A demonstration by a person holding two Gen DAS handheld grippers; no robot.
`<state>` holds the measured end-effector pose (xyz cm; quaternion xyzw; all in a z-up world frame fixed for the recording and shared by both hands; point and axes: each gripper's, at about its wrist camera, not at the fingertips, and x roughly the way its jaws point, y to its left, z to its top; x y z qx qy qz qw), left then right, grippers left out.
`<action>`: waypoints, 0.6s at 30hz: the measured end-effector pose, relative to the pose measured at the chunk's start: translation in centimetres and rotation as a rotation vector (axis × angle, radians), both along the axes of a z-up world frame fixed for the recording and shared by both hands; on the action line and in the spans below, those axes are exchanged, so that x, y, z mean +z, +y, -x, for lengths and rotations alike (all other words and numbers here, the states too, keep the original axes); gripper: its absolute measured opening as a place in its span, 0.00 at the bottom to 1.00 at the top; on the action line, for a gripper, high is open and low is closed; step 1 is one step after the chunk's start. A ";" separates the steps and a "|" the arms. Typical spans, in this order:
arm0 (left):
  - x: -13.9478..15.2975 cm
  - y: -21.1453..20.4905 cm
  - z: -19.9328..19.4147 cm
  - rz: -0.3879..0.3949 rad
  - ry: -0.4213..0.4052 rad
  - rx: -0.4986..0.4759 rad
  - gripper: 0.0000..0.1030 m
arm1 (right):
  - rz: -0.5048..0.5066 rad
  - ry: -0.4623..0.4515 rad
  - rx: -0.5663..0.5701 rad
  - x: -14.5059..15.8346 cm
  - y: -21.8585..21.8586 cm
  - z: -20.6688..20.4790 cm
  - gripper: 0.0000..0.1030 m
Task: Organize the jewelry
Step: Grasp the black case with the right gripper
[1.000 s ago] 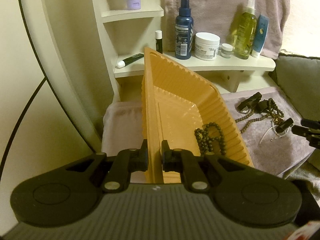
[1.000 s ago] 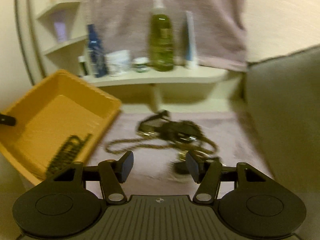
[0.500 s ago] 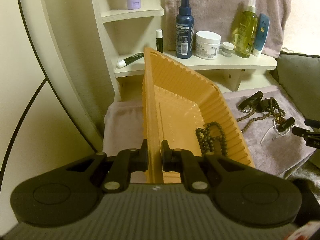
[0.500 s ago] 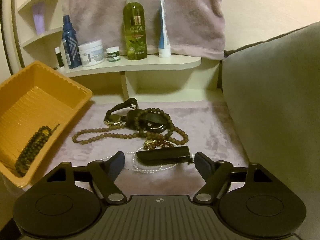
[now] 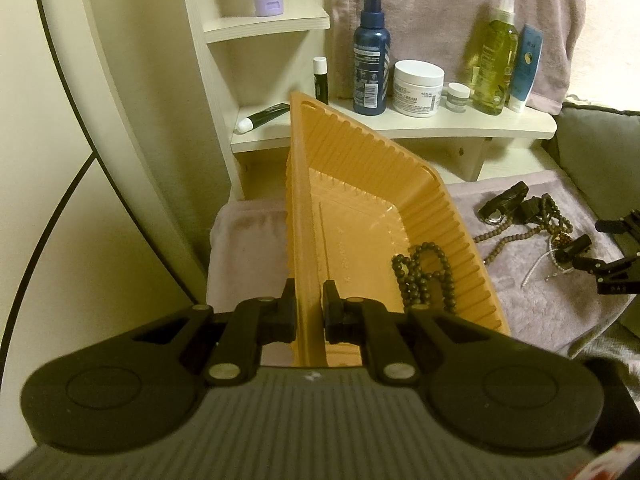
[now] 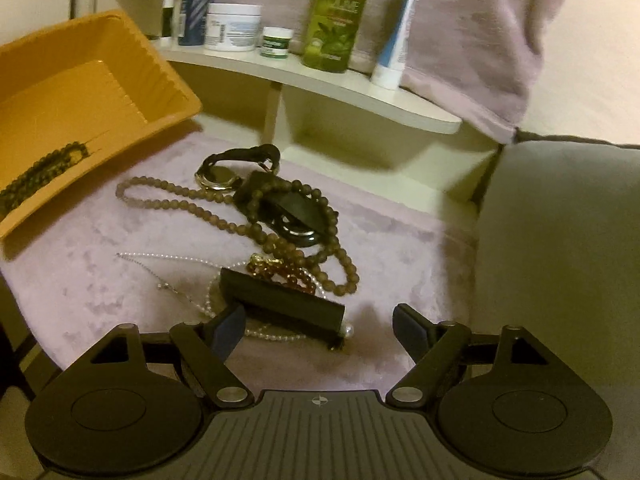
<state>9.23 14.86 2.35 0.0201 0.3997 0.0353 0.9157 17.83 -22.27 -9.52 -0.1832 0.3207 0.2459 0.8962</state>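
Observation:
My left gripper point(image 5: 309, 312) is shut on the near wall of an orange plastic tray point(image 5: 360, 168), holding it tilted. A dark bead bracelet point(image 5: 424, 276) lies inside the tray point(image 6: 80, 92). On the pink towel sits a jewelry pile: a brown bead necklace point(image 6: 256, 216), a watch with a black strap point(image 6: 224, 172), a pearl strand point(image 6: 192, 276), an amber bead piece point(image 6: 288, 272) and a black bar-shaped clip point(image 6: 284, 304). My right gripper point(image 6: 320, 326) stands open just in front of the black clip, nothing between its fingers. It also shows at the right edge point(image 5: 608, 256) of the left wrist view.
A cream shelf point(image 5: 400, 124) behind carries a blue spray bottle point(image 5: 370, 60), a white jar point(image 5: 418, 88), a small jar, a green oil bottle point(image 6: 340, 16) and a blue-white tube. A grey cushion point(image 6: 560, 240) borders the towel point(image 6: 100, 280) on the right.
My right gripper opened wider, rolled and came down closer to the jewelry pile, so the black clip now lies just ahead of its fingers. The left gripper and tray stayed still.

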 end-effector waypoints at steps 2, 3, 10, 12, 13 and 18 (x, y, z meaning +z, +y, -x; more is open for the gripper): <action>0.0 0.0 0.0 -0.001 0.001 0.000 0.10 | -0.011 0.014 0.036 -0.1 0.0 -0.5 0.78; 0.0 0.0 0.0 0.000 0.001 0.000 0.10 | -0.021 0.027 0.060 -0.2 0.0 -0.8 0.77; 0.0 0.0 0.0 -0.002 0.006 0.005 0.10 | -0.010 0.082 0.118 0.0 0.8 -1.2 0.44; -0.1 0.0 0.0 -0.003 0.005 0.004 0.10 | -0.001 0.078 0.108 0.2 0.8 -1.0 0.37; -0.1 0.1 0.0 -0.003 0.005 0.004 0.10 | 0.002 0.073 0.099 0.2 0.8 -0.8 0.34; 0.0 0.1 0.0 -0.002 0.005 0.002 0.10 | -0.025 0.075 0.062 0.7 0.4 0.3 0.26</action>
